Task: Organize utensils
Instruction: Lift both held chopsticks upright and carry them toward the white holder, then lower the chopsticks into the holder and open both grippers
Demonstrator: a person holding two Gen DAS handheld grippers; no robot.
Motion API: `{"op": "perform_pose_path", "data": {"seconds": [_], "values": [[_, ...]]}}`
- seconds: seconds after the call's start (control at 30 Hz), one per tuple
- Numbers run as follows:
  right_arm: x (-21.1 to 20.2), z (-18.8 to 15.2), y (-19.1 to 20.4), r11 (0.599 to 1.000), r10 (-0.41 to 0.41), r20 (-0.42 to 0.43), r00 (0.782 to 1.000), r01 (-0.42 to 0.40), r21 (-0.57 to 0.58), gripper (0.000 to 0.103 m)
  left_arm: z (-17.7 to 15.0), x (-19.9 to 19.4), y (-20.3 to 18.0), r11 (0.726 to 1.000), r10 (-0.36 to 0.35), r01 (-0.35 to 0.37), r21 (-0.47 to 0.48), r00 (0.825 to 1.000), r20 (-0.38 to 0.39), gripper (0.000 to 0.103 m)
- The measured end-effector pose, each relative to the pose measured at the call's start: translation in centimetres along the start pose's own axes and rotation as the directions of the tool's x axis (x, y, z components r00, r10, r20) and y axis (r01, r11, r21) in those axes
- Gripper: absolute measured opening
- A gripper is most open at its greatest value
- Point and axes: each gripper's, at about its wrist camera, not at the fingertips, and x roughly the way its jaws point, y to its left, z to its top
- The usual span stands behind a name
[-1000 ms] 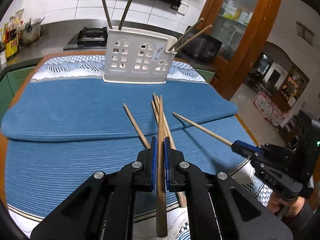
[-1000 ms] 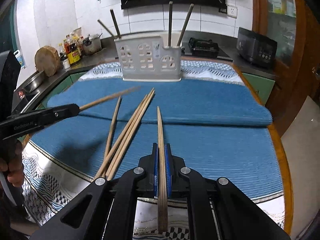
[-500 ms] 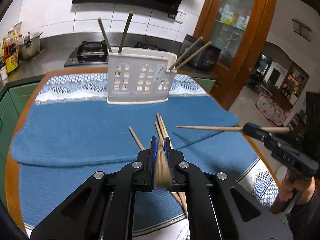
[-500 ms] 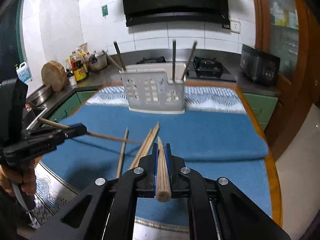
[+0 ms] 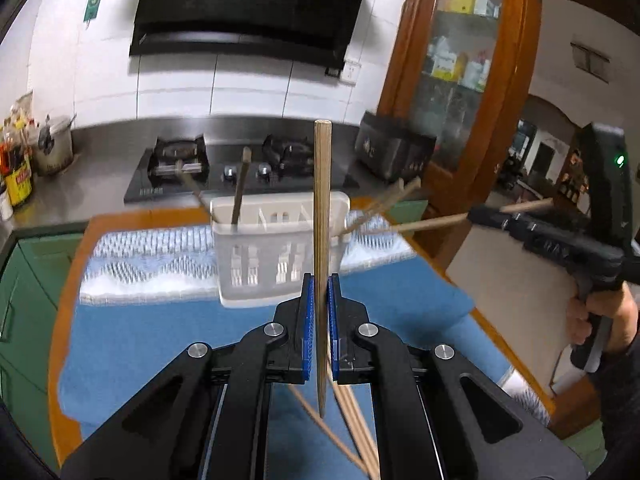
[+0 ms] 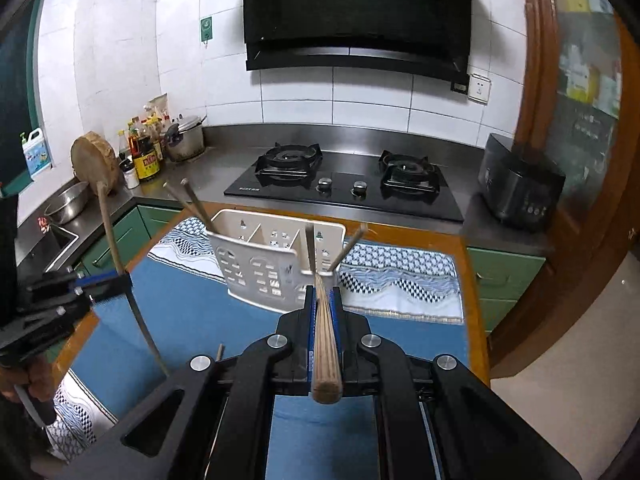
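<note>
Left wrist view: left gripper (image 5: 319, 312) low centre, blue-padded fingers (image 5: 307, 320) clamped narrow on one chopstick (image 5: 321, 216). Its long axis runs near vertical in the frame, blunt end up at mid-frame, tapered tip down below the fingers. Behind it, centre, the white utensil holder (image 5: 276, 256) stands on the blue mat (image 5: 160, 336), blurred; dark sticks (image 5: 240, 192) poke out of it at upper left, leaning, and pale ones fan out of its right side toward the right. Loose chopsticks (image 5: 356, 432) lie on the mat at bottom centre, long axes slanting toward lower right. Right edge: right gripper (image 5: 480, 214) in a hand (image 5: 600, 320), holding a second chopstick (image 5: 432, 224) near level, long axis left to right, slightly rising to the right, thick end past the fingers at right.

Right wrist view: right gripper (image 6: 325, 312) low centre, fingers pinched on its chopstick (image 6: 326, 344), which points away up the frame, blunt end toward the camera, tip close to the holder's (image 6: 264, 264) right compartment. The holder stands at centre on the mat (image 6: 180, 312) on the worktop (image 6: 474, 300); two sticks lean left from its left end, two stand in the right end. Left edge: left gripper (image 6: 116, 280) holding its chopstick (image 6: 110, 236) steeply upright, top leaning left, tip curving toward lower right.
</note>
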Motion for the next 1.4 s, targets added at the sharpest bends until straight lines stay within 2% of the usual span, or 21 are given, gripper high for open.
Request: {"op": "perform_pose_path", "data": {"seconds": [0.2, 0.3, 0.47, 0.53, 0.73, 0.87, 1.0, 1.07, 1.17, 1.23, 1.4], "values": [[2.8, 2.6, 0.0, 0.999, -0.014, -0.072, 0.997, 0.010, -0.053, 0.007, 5.6, -0.3, -0.2, 1.000, 0.021, -0.021, 0.006, 0.995, 0.100, 0.005], [4.3, 3.1, -0.4, 0.998, -0.016, -0.114, 0.993, 0.009, -0.062, 0.007, 8.8, -0.3, -0.3, 0.998, 0.061, -0.065, 0.019, 0.985, 0.163, 0.005], [6.3, 3.8, -0.6, 0.996, -0.028, -0.140, 0.990, 0.016, -0.085, 0.007, 11.7, 0.9, -0.2, 0.990, 0.129, -0.137, 0.021, 0.965, 0.230, 0.005], [6.8, 3.9, -0.5, 0.996, -0.023, -0.143, 0.989, 0.010, -0.094, 0.007, 12.3, 2.1, 0.1, 0.990, 0.137, -0.143, 0.007, 0.962, 0.236, 0.005], [8.4, 3.8, -0.2, 0.993, -0.011, -0.157, 0.988, -0.007, -0.116, 0.007, 12.0, 5.5, 1.8, 0.979, 0.204, -0.202, -0.030, 0.949, 0.242, 0.005], [9.4, 3.4, -0.1, 0.992, -0.009, -0.164, 0.986, -0.012, -0.129, 0.007, 11.2, 7.3, 2.7, 0.971, 0.236, -0.235, -0.029, 0.949, 0.208, 0.006], [9.9, 3.0, -0.1, 0.993, 0.007, -0.168, 0.986, -0.027, -0.117, 0.007, 10.5, 8.4, 3.2, 0.970, 0.240, -0.241, -0.019, 0.957, 0.161, 0.006], [9.8, 3.1, -0.3, 0.994, 0.008, -0.158, 0.987, -0.025, -0.109, 0.009, 10.4, 8.1, 3.3, 0.968, 0.249, -0.249, -0.022, 0.954, 0.166, 0.009], [9.1, 3.3, -0.5, 0.995, 0.004, -0.132, 0.991, -0.018, -0.103, 0.019, 10.8, 7.6, 3.2, 0.969, 0.246, -0.246, -0.022, 0.954, 0.169, 0.010], [8.1, 3.5, -0.7, 0.995, -0.004, -0.108, 0.994, -0.007, -0.099, 0.023, 11.0, 6.6, 3.0, 0.969, 0.247, -0.246, -0.027, 0.952, 0.180, 0.020], [4.1, 2.8, -0.6, 0.997, -0.012, -0.036, 0.999, 0.009, -0.075, 0.024, 10.7, 2.6, 2.4, 0.971, 0.238, -0.236, -0.036, 0.945, 0.223, 0.037]]}}
